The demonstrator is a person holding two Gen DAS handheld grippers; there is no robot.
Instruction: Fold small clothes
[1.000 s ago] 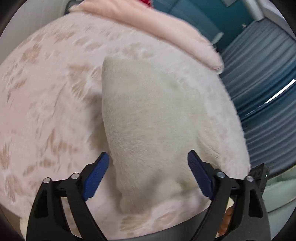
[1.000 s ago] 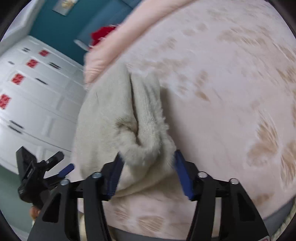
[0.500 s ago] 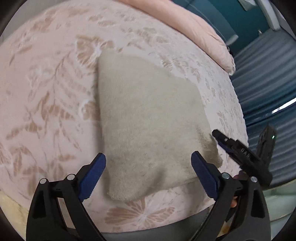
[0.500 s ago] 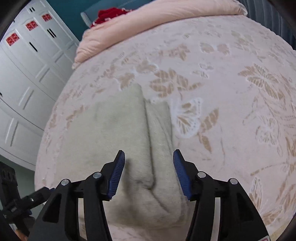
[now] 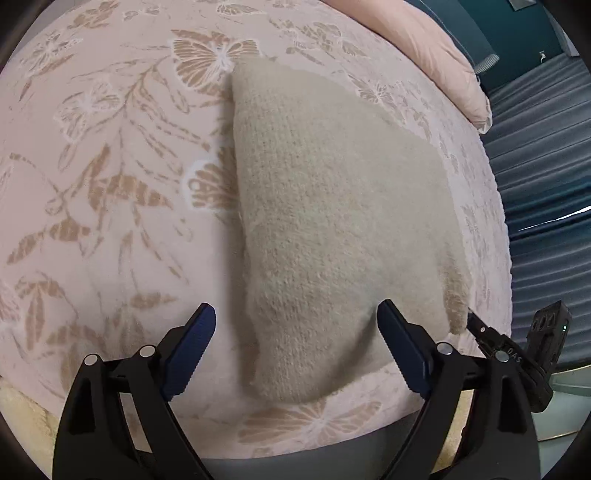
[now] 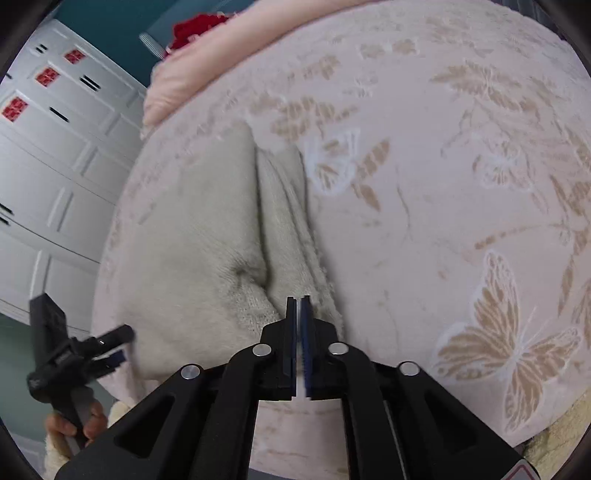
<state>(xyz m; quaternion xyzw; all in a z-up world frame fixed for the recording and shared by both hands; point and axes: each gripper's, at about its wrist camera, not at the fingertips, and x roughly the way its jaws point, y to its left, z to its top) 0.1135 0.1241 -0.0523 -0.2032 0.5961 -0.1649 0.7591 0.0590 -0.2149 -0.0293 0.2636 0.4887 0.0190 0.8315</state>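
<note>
A folded beige knit garment (image 5: 332,229) lies on the pink butterfly-print bedspread (image 5: 110,184) near its front edge. My left gripper (image 5: 295,354) is open, its blue pads on either side of the garment's near end, just above it. In the right wrist view the garment (image 6: 207,236) shows folded layers with a crease. My right gripper (image 6: 299,306) is shut at the garment's near edge; I cannot tell whether any cloth is pinched. It also shows in the left wrist view (image 5: 480,332) at the garment's right corner. The left gripper shows in the right wrist view (image 6: 118,343).
A pink pillow or duvet (image 5: 424,48) lies at the far side of the bed, with something red (image 6: 195,29) behind it. White cupboards (image 6: 48,147) stand to the left, blue curtains (image 5: 546,166) to the right. The bed edge (image 5: 314,454) is just below the grippers.
My right gripper has closed from open to shut at the garment's near edge. The garment settled flat after being bunched a second ago. My left gripper stayed open and moved slightly closer.
</note>
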